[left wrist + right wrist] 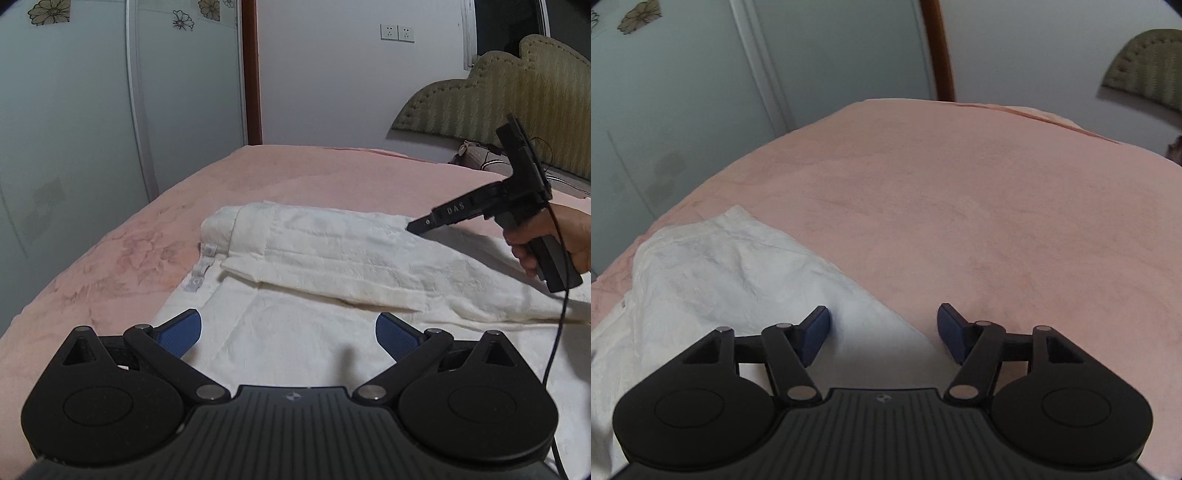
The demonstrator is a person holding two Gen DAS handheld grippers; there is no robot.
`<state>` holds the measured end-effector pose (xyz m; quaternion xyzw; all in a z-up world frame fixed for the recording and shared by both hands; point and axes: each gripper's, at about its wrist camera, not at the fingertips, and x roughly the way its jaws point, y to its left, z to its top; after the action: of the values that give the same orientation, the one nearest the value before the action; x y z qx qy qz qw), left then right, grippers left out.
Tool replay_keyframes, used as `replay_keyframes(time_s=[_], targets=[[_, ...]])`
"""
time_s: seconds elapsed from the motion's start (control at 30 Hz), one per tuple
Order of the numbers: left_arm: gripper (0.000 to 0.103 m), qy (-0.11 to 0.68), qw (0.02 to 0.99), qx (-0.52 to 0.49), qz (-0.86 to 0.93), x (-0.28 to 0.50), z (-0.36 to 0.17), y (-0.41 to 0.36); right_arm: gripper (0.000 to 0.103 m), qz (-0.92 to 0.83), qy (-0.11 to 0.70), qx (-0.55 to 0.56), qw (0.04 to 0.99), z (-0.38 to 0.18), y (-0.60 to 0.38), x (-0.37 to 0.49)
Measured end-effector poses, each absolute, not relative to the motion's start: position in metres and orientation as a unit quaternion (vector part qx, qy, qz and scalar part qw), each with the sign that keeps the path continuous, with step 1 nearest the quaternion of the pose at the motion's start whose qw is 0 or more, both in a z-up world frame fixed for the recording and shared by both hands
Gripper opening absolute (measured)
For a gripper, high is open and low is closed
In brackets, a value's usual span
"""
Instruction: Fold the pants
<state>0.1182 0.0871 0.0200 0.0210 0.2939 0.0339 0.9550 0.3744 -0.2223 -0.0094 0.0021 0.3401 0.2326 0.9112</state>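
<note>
— On the pink bedspread (110,258), what is lying there?
— White pants (332,258), one leg folded across, waistband to the far left.
— Left gripper (288,332)?
— I am holding it wide open above the near cloth, gripping nothing.
— Right gripper (884,328)?
— I am seeing its jaws partly apart, straddling the pants' edge, pads clamping nothing.

Pants (332,266): white, lay on the pink bedspread (110,258), one leg folded across the other.
Left gripper (288,332): jaws spread wide over the white cloth, nothing between the blue pads (395,336).
Right gripper (417,226): black, held in a hand (554,236), tip at the folded leg's far edge.
Behind: padded headboard (517,92), wall sockets (397,33).
</note>
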Motion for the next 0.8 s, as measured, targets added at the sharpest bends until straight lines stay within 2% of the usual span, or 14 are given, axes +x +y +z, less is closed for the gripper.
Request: replay_keyframes(time_s=[0.1,0.2,0.37,0.5,0.67,0.73,0.8], targets=[[0.102,0.297,0.954,0.007,0.036,0.131,0.025,0.092,0.015,0.238,0.324,-0.045,0.914,-0.003,-0.207,0.359],[0.102,0.290,0.956,-0.035,0.039,0.136,0.035,0.103,0.010,0.204,0.261,-0.134,0.934,0.010,-0.182,0.325],[0.102,0.276,0.945,-0.177,0.019,0.132,0.054,0.140,0.010,0.177,0.126,-0.293,0.931,0.034,-0.141,0.220],[0.102,0.283,0.908,-0.305,-0.042,0.123,0.056,0.170,0.010,0.192,0.061,-0.375,0.905,0.029,-0.114,0.123],[0.102,0.279,0.888,-0.357,-0.079,0.092,0.049,0.180,0.010,0.233,0.053,-0.422,0.874,-0.008,-0.091,0.037],[0.103,0.272,0.891,-0.357,-0.070,0.082,0.043,0.180,0.009,0.243,0.066,-0.427,0.869,-0.025,-0.086,0.022],[0.102,0.300,0.887,-0.349,-0.039,0.082,0.036,0.179,0.009,0.255,0.083,-0.407,0.873,-0.036,-0.084,0.019]])
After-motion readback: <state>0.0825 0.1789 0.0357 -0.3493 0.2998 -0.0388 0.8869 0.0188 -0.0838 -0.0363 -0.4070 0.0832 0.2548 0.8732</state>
